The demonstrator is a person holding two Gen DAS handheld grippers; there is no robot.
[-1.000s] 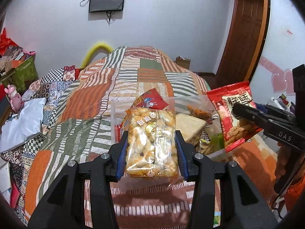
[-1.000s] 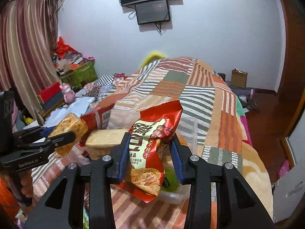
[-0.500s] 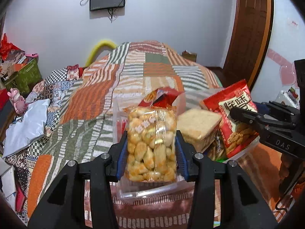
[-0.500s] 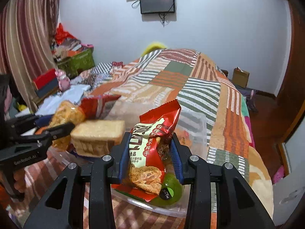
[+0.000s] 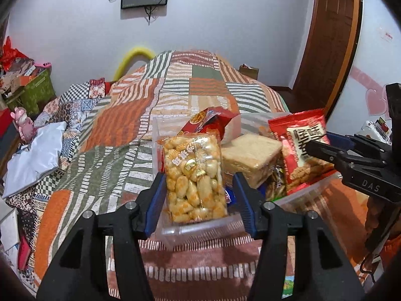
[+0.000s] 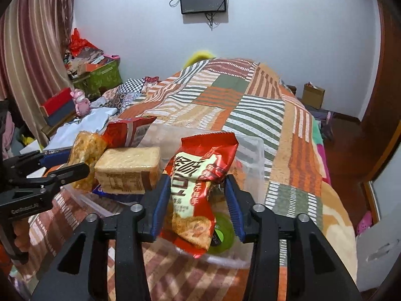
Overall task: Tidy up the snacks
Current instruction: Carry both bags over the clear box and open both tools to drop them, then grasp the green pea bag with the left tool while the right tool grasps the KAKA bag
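Observation:
A clear bag of yellow puffed snacks stands upright at the front left of a clear plastic container on the bed. My left gripper straddles it; its jaws are opening, with gaps between pads and bag. A red snack packet stands in the container's right end, between the opening jaws of my right gripper, and its pads are off it. A wrapped bread block lies between the two, and another red packet sits behind. Each wrist view shows the other gripper at its edge.
The container sits on a patchwork quilt covering the bed. A white bag and a pink toy lie to the left, beside a green box. A wooden door stands at the right, a cardboard box beyond the bed.
Both packets came down from above the container into it. Both pairs of jaws have widened away from their packets.

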